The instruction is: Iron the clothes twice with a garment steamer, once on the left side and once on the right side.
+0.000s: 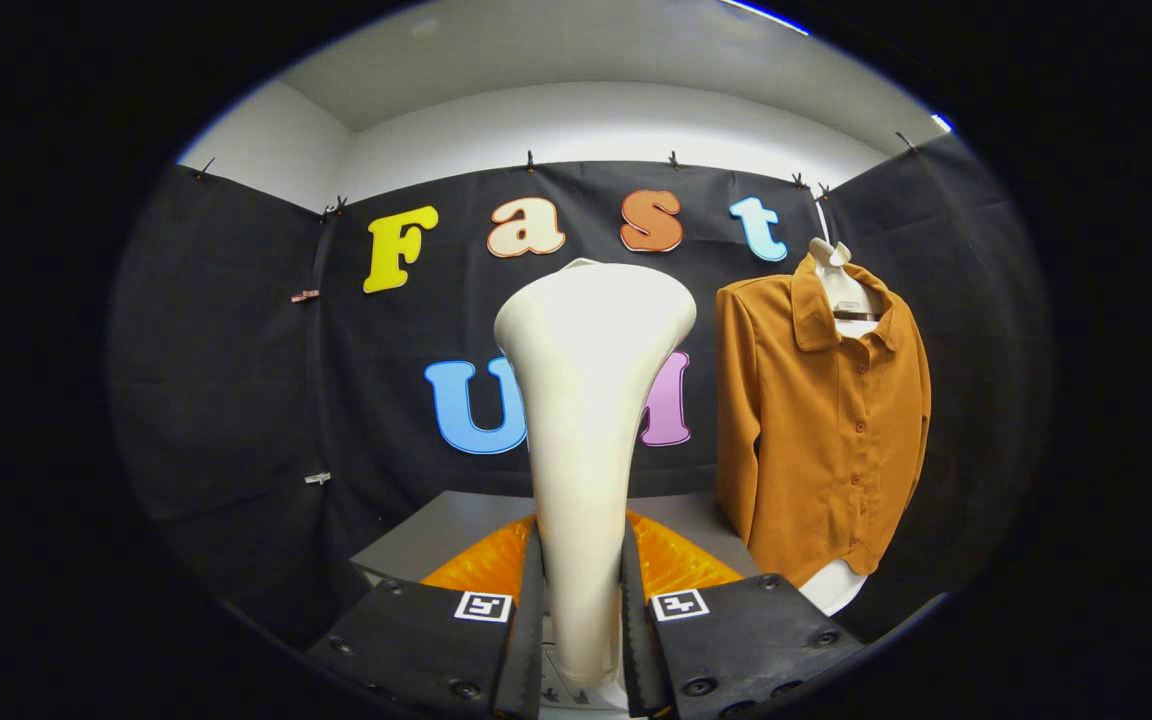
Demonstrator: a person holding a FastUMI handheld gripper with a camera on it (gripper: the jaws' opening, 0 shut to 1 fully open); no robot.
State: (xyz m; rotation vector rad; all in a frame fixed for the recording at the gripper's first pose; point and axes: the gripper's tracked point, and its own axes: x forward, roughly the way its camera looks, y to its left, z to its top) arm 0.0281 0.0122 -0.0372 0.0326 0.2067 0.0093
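Gripper view: gripper (581,625) fingers clamp one garment steamer (586,420), its base hidden; one shirt (821,430) hangs right of centre.

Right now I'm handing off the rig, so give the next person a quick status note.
Hand-held gripper: shut on the garment steamer, held upright between the fingers, head up.
Shirt: brown, buttoned, hanging on a form beyond the fingers, to the steamer's right, apart from it.
Done: steamer grasped.
Left: as far as this view tells, both passes, left side and right side; the steamer isn't touching the shirt.
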